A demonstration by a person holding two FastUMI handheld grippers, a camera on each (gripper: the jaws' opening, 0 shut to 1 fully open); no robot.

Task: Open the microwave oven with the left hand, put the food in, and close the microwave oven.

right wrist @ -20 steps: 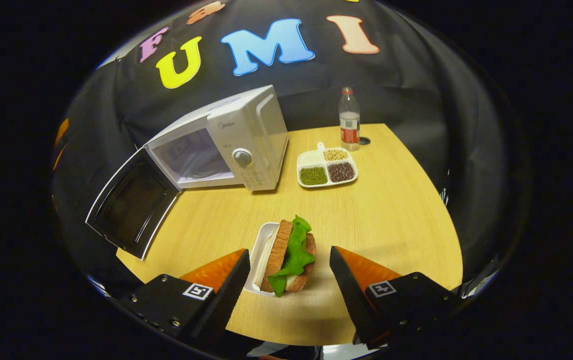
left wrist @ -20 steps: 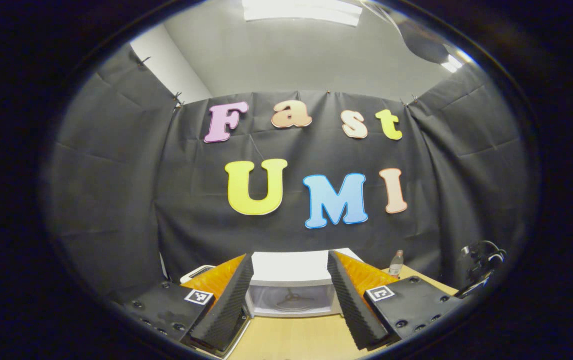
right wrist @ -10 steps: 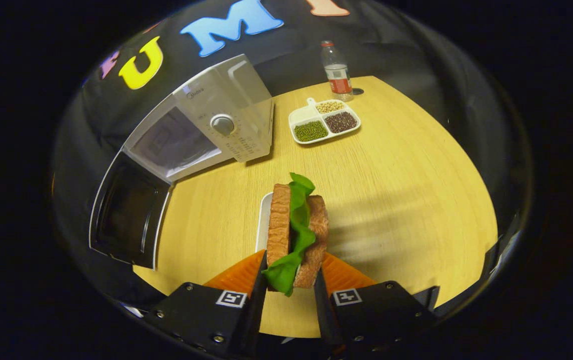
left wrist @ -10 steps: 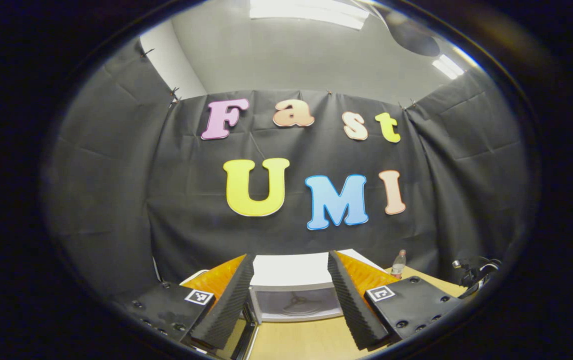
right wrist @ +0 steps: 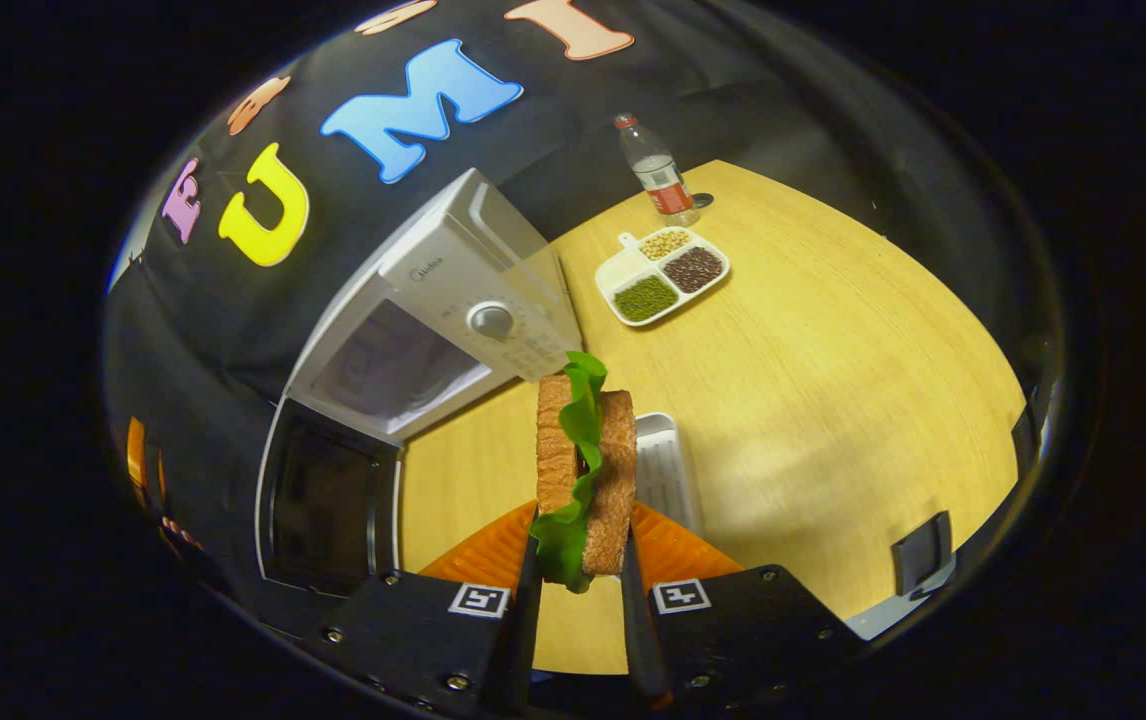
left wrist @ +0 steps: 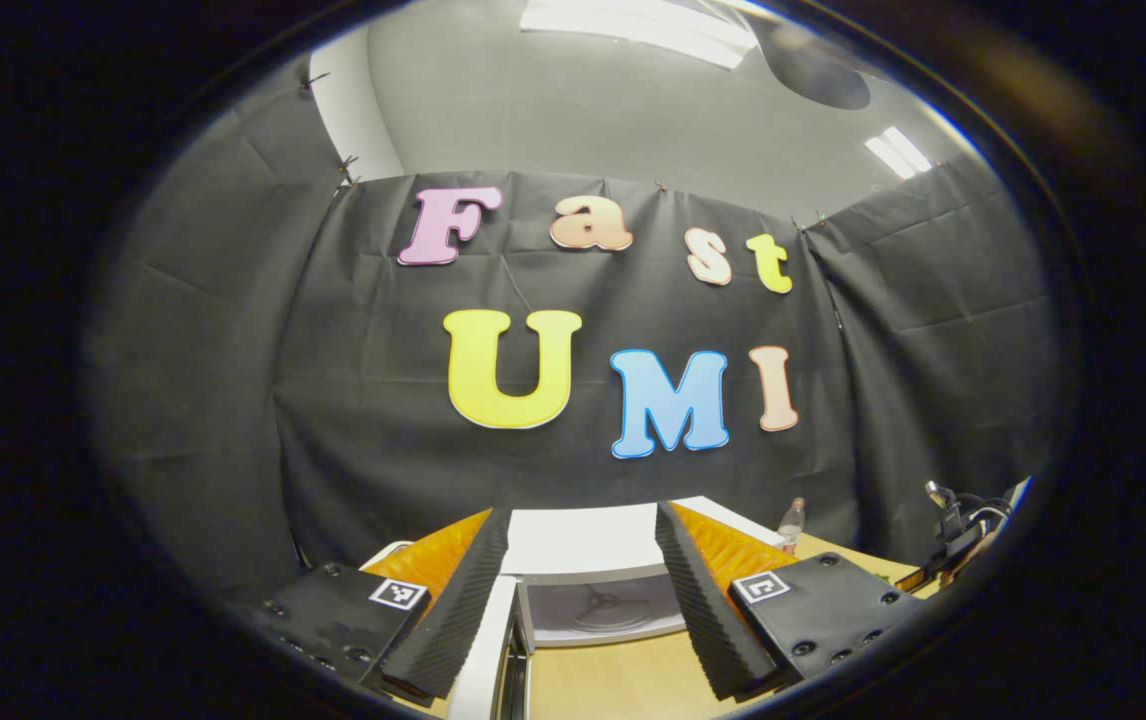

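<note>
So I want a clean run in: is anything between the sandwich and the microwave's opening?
Nothing visible. The right gripper holds the sandwich above the table; the microwave door hangs open, the cavity bare.

microwave oven: white, dial on front panel, stands on table's far left | door: dark window, swung fully open to the left, cavity exposed | sandwich: two brown bread slices with green lettuce between, on edge, raised above its white tray
</note>
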